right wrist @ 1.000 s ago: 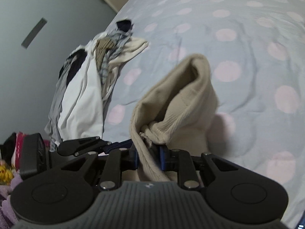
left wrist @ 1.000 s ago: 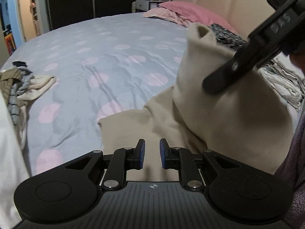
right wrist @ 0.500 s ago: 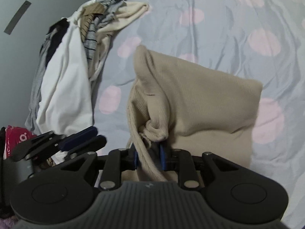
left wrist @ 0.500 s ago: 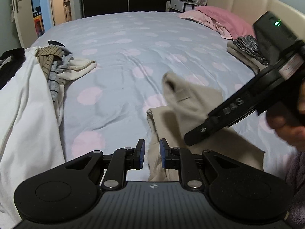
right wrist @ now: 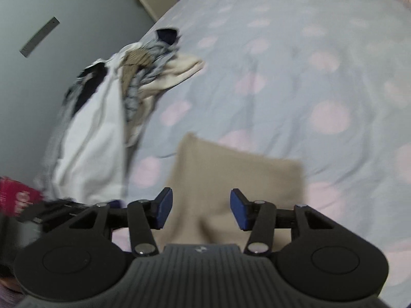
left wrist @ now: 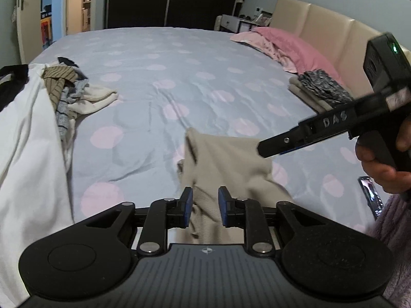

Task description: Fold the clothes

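A beige knit garment (left wrist: pixel 226 159) lies folded over on the dotted lilac bed sheet (left wrist: pixel 154 77), its near end bunched up. My left gripper (left wrist: pixel 205 205) is low over that near end. Its jaws are opening, a strip of the cloth runs between the blue pads, and they do not pinch it. My right gripper (right wrist: pixel 200 206) hovers just above the garment (right wrist: pixel 231 174). Its jaws are opening wide and hold nothing, with the cloth lying flat below them. In the left wrist view the right gripper (left wrist: pixel 260 151) comes in from the right over the garment, held by a hand (left wrist: pixel 380 169).
A heap of unfolded clothes (left wrist: pixel 51 97) covers the bed's left side, also seen in the right wrist view (right wrist: pixel 115 89). A folded stack topped by a dark patterned piece (left wrist: pixel 321 89) sits by the pink pillows (left wrist: pixel 290 48) and headboard. A phone (left wrist: pixel 370 192) lies at the right edge.
The right gripper, shut on the beige garment's bunched edge, has opened and let it drop flat onto the bed. The left gripper's jaws have widened a little over the cloth's near end.
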Demonstrator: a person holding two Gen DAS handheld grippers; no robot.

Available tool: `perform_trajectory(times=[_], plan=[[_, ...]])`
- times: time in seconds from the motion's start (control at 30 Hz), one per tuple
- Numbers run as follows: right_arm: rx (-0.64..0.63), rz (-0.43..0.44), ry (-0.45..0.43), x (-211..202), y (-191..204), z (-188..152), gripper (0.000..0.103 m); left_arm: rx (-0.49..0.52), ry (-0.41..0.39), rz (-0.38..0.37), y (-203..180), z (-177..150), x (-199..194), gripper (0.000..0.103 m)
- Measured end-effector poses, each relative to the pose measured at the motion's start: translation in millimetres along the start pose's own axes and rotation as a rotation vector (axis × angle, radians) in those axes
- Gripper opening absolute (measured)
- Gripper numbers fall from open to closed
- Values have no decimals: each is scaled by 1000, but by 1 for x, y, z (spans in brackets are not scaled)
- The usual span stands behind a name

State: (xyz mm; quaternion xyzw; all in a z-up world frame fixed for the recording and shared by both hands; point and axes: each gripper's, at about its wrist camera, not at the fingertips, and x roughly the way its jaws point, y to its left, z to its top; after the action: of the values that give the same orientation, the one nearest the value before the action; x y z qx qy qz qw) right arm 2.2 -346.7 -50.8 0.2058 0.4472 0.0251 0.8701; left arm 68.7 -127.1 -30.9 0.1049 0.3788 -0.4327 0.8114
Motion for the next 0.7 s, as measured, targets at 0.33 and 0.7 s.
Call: perform_trajectory(times=[0.33,0.7], plan=[[18,-143,-57,5,-55,-17,31,24,18,28,-16,12,41,20],[144,-71,62,81,-78,12,23,43,200,126,-3,0,102,17]])
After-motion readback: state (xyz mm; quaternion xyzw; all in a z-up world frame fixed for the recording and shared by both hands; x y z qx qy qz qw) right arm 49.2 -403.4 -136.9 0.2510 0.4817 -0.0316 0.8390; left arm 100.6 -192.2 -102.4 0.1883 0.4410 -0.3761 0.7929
